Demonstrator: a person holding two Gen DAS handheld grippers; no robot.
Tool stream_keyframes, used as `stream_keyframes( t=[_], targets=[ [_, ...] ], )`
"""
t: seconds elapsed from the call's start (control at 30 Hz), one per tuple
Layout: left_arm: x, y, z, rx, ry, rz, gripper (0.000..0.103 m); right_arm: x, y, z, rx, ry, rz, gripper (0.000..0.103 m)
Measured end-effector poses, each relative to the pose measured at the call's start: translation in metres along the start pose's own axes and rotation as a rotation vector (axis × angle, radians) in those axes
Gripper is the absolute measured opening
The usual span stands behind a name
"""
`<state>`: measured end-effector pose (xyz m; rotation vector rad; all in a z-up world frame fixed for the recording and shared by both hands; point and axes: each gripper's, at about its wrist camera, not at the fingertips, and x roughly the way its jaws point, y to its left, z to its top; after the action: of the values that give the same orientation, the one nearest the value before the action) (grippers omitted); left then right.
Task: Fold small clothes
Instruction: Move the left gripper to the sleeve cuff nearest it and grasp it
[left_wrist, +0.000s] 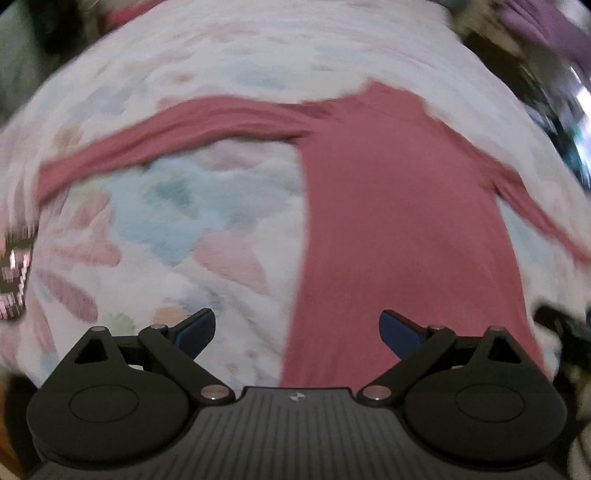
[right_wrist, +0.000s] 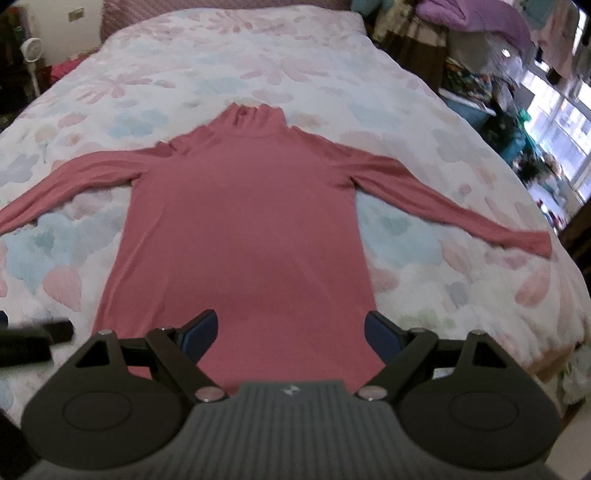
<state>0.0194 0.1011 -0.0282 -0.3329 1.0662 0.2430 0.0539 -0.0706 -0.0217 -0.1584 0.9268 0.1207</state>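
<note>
Holding both tools spread wide and empty, we keep the left gripper (left_wrist: 297, 334) and right gripper (right_wrist: 291, 334) above the hem of the pink turtleneck (right_wrist: 240, 221). It lies flat, sleeves outstretched, on the floral bedspread (right_wrist: 424, 122).

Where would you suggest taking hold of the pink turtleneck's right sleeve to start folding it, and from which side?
Probably at the cuff of the pink turtleneck. The sleeve lies flat and straight out across the floral bedspread, ending free near the bed's right edge. The right gripper, open over the hem, could come in from the outer right and pinch the cuff end-on, then carry it across the body.
</note>
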Motion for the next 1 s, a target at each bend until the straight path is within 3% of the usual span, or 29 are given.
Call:
stream_keyframes(
  t=[0.07,0.17,0.27,0.3,0.4,0.47,0.5,0.6,0.8,1.0],
  targets=[
    [0.01,0.028,0.01,-0.102,-0.002,-0.028,0.103,0.0,0.004,0.002,-0.018,-0.043,0.019,0.083],
    [0.022,0.069,0.026,-0.243,-0.033,-0.04,0.103,-0.002,0.015,-0.002,-0.092,-0.188,0.018,0.083],
    [0.031,0.117,0.036,-0.445,-0.15,-0.1,0.103,0.003,0.027,-0.007,-0.178,-0.268,0.009,0.083],
    [0.036,0.139,0.038,-0.544,-0.221,-0.135,0.103,0.006,0.03,-0.007,-0.194,-0.269,0.017,0.083],
    [0.057,0.18,0.047,-0.701,-0.308,-0.188,0.103,0.014,0.034,-0.008,-0.193,-0.239,0.08,0.083],
    [0.073,0.209,0.048,-0.805,-0.415,-0.282,0.097,0.018,0.035,-0.01,-0.189,-0.235,0.124,0.083],
    [0.08,0.221,0.049,-0.858,-0.451,-0.295,0.097,0.018,0.036,-0.013,-0.195,-0.243,0.144,0.083],
    [0.094,0.248,0.054,-0.972,-0.471,-0.218,0.097,0.015,0.042,-0.018,-0.235,-0.299,0.173,0.083],
    [0.12,0.286,0.046,-1.205,-0.589,-0.24,0.097,0.02,0.043,-0.02,-0.236,-0.281,0.183,0.083],
    [0.145,0.296,0.04,-1.386,-0.804,-0.251,0.099,0.028,0.047,-0.019,-0.241,-0.234,0.205,0.083]
  ],
)
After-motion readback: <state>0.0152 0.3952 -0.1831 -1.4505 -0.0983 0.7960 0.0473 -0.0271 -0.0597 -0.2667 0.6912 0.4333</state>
